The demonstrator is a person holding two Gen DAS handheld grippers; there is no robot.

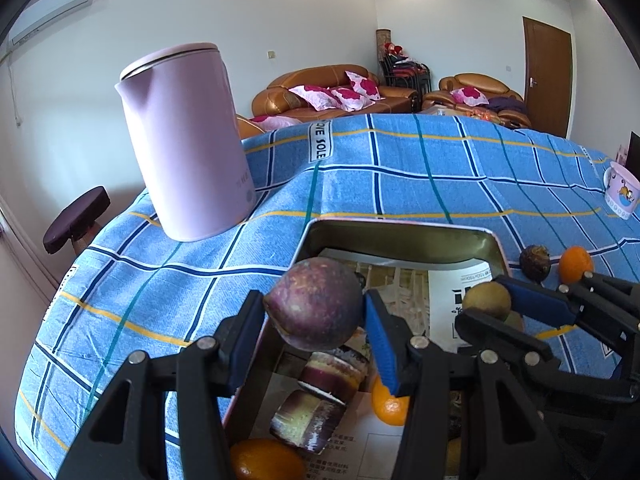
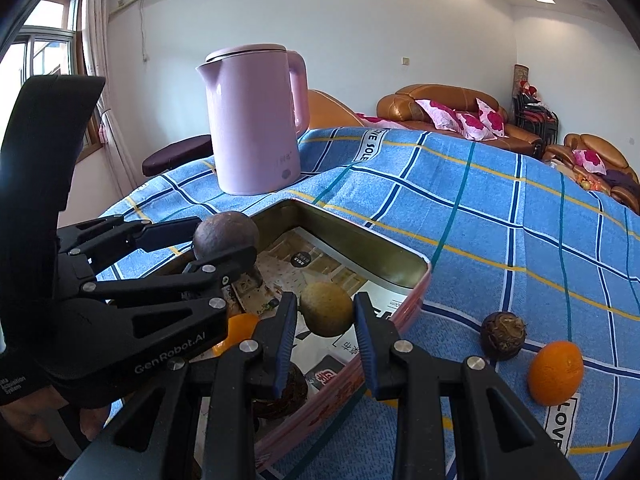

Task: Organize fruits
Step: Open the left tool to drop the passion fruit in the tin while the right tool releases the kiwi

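Observation:
My left gripper is shut on a purple passion fruit and holds it above the pink tin. It also shows in the right wrist view. My right gripper is shut on a yellow-green round fruit above the tin. Oranges lie in the tin. A dark brown fruit and an orange lie on the cloth right of the tin.
A pink kettle stands on the blue checked tablecloth behind the tin. A printed cup stands at the far right. A dark stool is beyond the table's left edge.

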